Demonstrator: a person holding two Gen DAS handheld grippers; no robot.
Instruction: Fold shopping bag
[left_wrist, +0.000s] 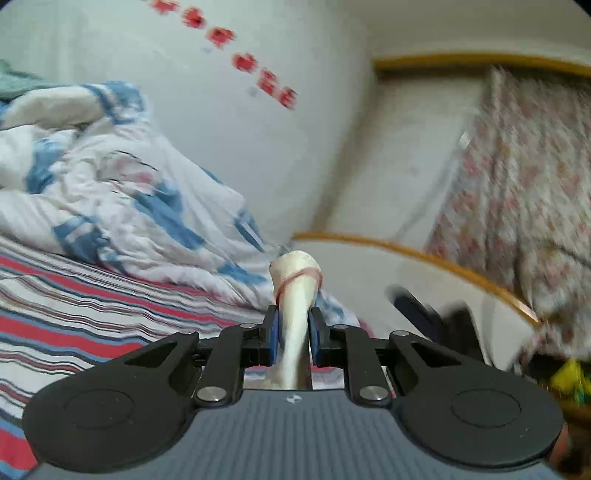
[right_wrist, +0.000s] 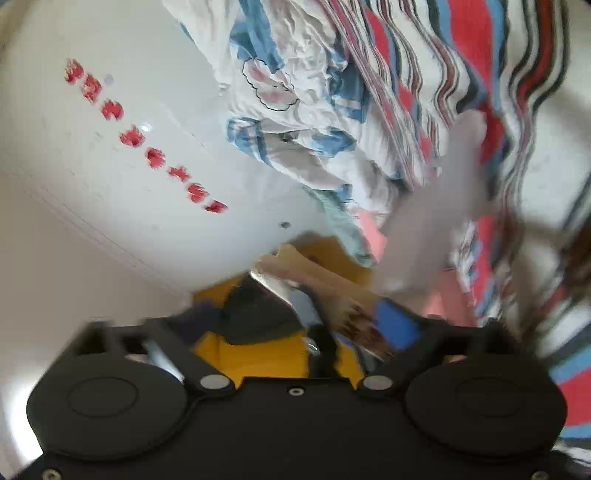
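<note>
Nearing the end, judging by the shopping bag (left_wrist: 295, 295): already rolled into a tight cream bundle, ringed by a rubber band (left_wrist: 301, 276), standing up between the clenched jaws of the left gripper (left_wrist: 293, 334). Right gripper (right_wrist: 314, 325) gaping wide, apparently holding nothing, though blurred. Remaining: setting it down on the bed (left_wrist: 74, 295).

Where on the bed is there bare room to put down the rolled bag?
Free: the striped sheet, bordered behind by the crumpled blue-and-white quilt and on the near side by the left gripper, which is shut on the rolled bag. Crowded: toward the wall, where the quilt is heaped.
</note>
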